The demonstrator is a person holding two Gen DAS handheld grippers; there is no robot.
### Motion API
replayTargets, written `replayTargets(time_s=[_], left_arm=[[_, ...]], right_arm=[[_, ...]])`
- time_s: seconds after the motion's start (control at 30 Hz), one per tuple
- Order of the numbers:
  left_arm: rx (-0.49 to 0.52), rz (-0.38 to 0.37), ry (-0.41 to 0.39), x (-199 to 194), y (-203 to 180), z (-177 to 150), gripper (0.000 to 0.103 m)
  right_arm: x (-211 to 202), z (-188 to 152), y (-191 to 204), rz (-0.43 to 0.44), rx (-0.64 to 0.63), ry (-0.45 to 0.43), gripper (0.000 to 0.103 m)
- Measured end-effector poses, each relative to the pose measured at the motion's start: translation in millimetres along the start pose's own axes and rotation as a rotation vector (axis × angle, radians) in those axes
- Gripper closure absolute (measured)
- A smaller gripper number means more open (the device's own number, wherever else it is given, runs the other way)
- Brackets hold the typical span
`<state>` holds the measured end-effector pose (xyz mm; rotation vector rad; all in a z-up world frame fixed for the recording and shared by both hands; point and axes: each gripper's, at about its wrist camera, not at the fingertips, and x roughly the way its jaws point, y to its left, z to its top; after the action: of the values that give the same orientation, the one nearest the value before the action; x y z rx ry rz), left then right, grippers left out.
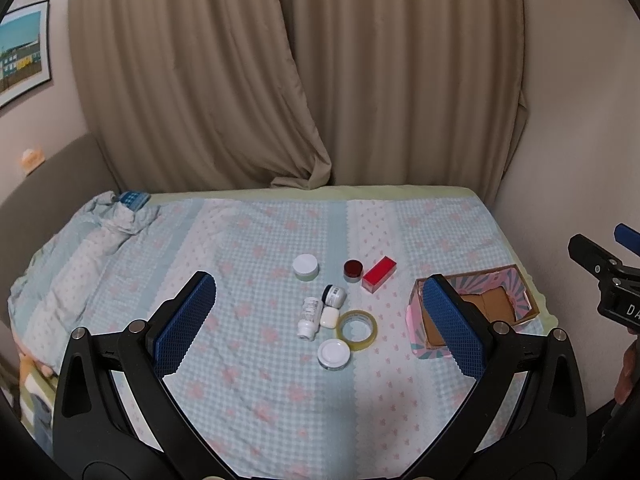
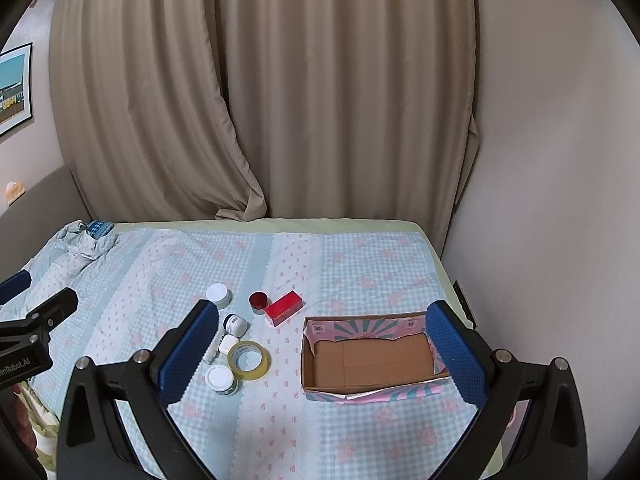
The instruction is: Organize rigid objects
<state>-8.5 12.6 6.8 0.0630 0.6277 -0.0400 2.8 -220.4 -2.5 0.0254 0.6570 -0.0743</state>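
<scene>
On the bed (image 2: 360, 432), under a checked blue cover with pink flowers, we find a cluster of small things left of an open box (image 2: 370, 354). Behind the bed hang tan curtains (image 2: 280, 100); a framed picture (image 1: 24, 54) is on the wall at far left, and the cover bunches up at the far left corner. Nothing lies between cluster and box. The box is cardboard brown inside, with pink and teal rays on its walls; we see nothing in it, and its long axis runs left to right in the right wrist view. In the cluster: a white-lidded jar (image 1: 306, 267) farthest back, a red-topped jar (image 1: 353, 271) just beside a red block (image 1: 379, 275) whose long axis slants toward back right, a dark jar (image 1: 334, 295) tipped on its side, a white bottle (image 1: 309, 317) lying flat with its cap toward us, a small white case (image 1: 329, 317) touching the bottle, a tape roll (image 1: 357, 329) lying flat, and a second white-lidded jar (image 1: 333, 354) nearest, just beside the tape. Left tongs (image 1: 320, 320) are spread wide over the cluster, gripping nothing. Right tongs (image 2: 320, 344) are likewise wide apart, holding nothing, between cluster and box.
</scene>
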Motion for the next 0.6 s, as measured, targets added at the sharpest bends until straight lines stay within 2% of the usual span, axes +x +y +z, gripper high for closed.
replayTargets(time_s=[0.1, 0.33, 0.47, 0.6], left_arm=[[0.005, -0.006, 0.004, 0, -1, 2, 0.0], [0.01, 0.004, 0.074, 14, 5, 3, 0.0], [0.003, 0.01, 0.11, 33, 21, -4, 0.0], [0.016, 0.003, 0.154, 59, 47, -11, 0.0]], right_arm=[[1, 2, -1, -0.006, -0.003, -0.004, 0.0], [9, 3, 1, 0.013, -0.024, 0.035, 0.0], [25, -7, 13, 0.075, -0.022, 0.076, 0.0], [47, -21, 36, 0.077, -0.023, 0.139, 0.0]])
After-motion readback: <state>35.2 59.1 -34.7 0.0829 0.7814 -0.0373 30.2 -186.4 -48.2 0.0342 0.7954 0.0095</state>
